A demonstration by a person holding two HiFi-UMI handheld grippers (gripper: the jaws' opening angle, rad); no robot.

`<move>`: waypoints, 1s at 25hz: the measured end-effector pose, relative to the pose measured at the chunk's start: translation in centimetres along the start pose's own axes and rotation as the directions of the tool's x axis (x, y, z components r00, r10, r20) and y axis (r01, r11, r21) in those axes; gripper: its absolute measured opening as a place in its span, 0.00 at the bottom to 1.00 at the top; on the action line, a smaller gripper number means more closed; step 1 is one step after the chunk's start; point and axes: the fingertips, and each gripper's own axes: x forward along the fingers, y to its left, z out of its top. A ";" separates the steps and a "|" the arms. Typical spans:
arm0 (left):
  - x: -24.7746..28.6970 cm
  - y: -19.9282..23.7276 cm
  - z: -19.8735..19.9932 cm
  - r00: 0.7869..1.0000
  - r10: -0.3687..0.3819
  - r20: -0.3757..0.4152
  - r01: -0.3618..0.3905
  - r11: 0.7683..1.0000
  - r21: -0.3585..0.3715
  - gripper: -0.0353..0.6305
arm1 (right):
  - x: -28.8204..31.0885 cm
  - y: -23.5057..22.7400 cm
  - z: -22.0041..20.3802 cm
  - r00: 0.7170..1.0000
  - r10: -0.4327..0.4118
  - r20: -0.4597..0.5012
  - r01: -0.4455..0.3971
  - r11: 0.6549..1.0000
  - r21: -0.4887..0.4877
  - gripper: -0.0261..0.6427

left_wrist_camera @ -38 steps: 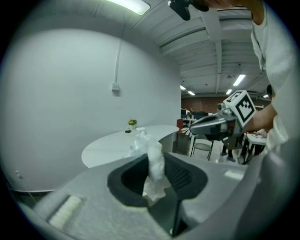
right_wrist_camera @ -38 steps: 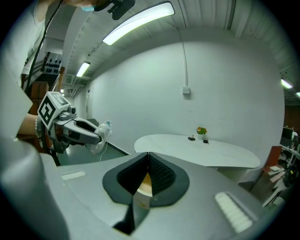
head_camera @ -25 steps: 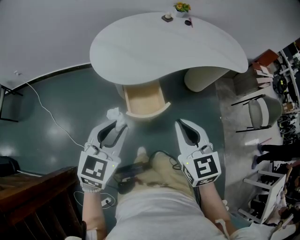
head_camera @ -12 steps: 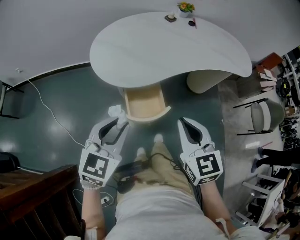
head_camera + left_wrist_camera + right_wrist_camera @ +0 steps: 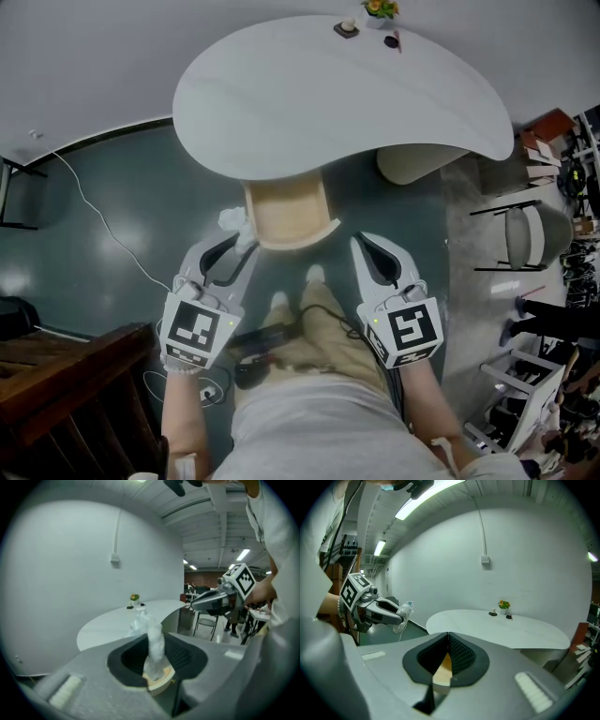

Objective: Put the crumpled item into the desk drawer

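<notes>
Two-handed, clamping the left gripper [image 5: 244, 247] on the crumpled item [image 5: 232, 221]; pinching its lower end between the pads and letting the white, wrinkled top stick up past the tips; pressing the right gripper [image 5: 362, 244] fully together on nothing, leaving only a thin seam between its jaws; holding both above the dark floor [image 5: 122, 187], one at each side of the drawer [image 5: 286, 214]; setting the left tips just beside its front left corner, carrying the item outside the drawer, near its rim; looking into the drawer, pulled out, pale wood, losing its back part under the desk [image 5: 328, 94]; failing to tell whether the item is paper or thin plastic; seeing only part of the plant [image 5: 380, 9] at the desk's far edge, cut off at the upper edge of the head view; finding the small dark things [image 5: 345, 30] beside it too small to identify; catching a chair [image 5: 525, 230] at the right and a dark wooden piece [image 5: 66, 375] at the lower left, cropped by the edge.
</notes>
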 end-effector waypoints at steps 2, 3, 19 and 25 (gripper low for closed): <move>1.0 0.2 -0.4 1.000 -0.003 -0.013 0.003 1.000 -0.001 0.21 | 0.6 -0.5 -0.3 1.000 0.007 -0.006 -0.007 1.000 0.004 0.05; 1.6 0.3 -0.5 1.000 -0.005 -0.019 0.005 1.000 -0.002 0.21 | 0.9 -0.8 -0.4 1.000 0.010 -0.008 -0.010 1.000 0.004 0.05; 11.4 0.8 -6.6 0.983 -0.078 -0.165 0.075 0.997 -0.025 0.21 | 4.0 -4.2 -2.3 0.997 0.036 -0.064 -0.034 0.999 0.031 0.05; 15.0 1.0 -10.0 0.964 -0.111 -0.242 0.104 0.994 -0.045 0.21 | 4.8 -5.2 -3.5 0.996 0.041 -0.082 -0.036 0.997 0.061 0.05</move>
